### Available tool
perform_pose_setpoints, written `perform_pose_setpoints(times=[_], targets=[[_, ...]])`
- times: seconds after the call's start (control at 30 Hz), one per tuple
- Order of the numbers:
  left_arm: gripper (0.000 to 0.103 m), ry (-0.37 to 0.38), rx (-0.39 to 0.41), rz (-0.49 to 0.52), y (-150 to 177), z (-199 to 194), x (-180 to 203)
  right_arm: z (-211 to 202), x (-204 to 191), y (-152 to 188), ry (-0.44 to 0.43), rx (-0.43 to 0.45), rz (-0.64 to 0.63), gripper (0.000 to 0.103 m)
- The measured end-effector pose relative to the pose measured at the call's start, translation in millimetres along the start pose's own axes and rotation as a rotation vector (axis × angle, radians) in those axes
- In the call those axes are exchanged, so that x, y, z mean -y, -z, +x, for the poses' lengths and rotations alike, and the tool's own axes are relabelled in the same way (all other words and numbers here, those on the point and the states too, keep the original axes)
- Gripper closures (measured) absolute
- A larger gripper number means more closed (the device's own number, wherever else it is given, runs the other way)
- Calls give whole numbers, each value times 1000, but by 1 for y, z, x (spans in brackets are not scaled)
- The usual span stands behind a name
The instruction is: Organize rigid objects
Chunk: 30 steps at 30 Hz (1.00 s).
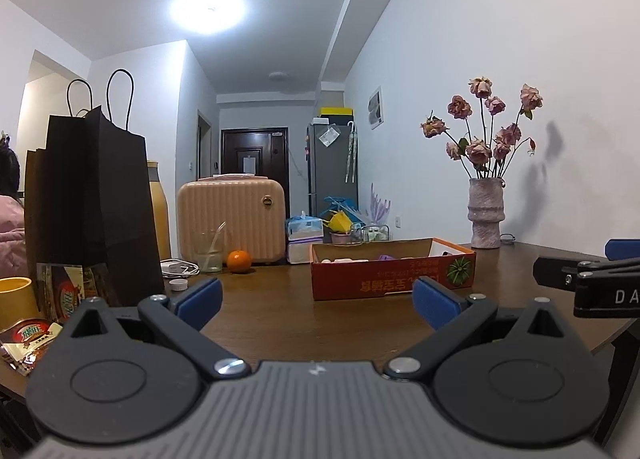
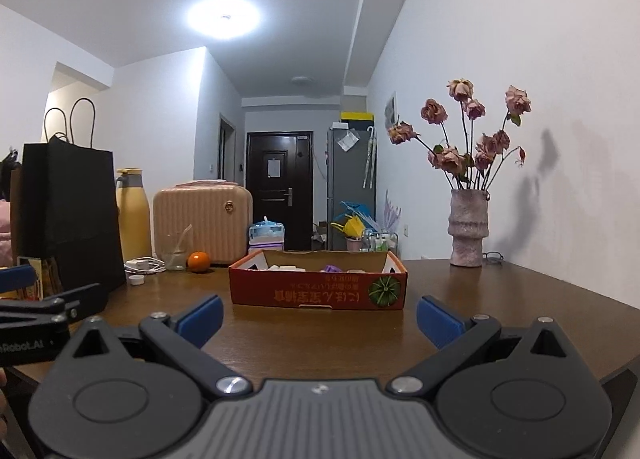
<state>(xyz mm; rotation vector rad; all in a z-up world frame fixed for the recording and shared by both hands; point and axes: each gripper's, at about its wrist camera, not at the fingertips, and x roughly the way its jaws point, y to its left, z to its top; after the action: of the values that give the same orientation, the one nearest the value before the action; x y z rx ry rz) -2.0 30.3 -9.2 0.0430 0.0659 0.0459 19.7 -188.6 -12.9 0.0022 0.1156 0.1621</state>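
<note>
Your left gripper (image 1: 318, 301) and right gripper (image 2: 319, 318) look alike: black linkage arms, silver screws, blue finger pads (image 2: 200, 318), ribbed grey housing.

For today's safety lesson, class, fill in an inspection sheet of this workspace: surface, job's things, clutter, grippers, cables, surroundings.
Surface: dark brown wooden table, bare in front of both grippers.
Job's things: shallow red cardboard box holding small white and purple pieces.
Clutter: black paper bag, yellow flask, orange fruit, peach ribbed case, grey vase of dried roses.
Grippers: left gripper and right gripper both open, holding nothing.
Cables: coiled white cable beside the bag.
Surroundings: white walls, dark door.
</note>
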Motion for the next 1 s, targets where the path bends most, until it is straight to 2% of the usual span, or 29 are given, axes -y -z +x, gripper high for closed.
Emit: perform_pose_setpoints(times=[0.33,1.0], targets=[[0,1,-3,-3,1,-1,0,0,-6,1,-15,1,-32,0],[0,7,-2,1,1,-2,2,1,-2,1,-4,-8,-11,0]])
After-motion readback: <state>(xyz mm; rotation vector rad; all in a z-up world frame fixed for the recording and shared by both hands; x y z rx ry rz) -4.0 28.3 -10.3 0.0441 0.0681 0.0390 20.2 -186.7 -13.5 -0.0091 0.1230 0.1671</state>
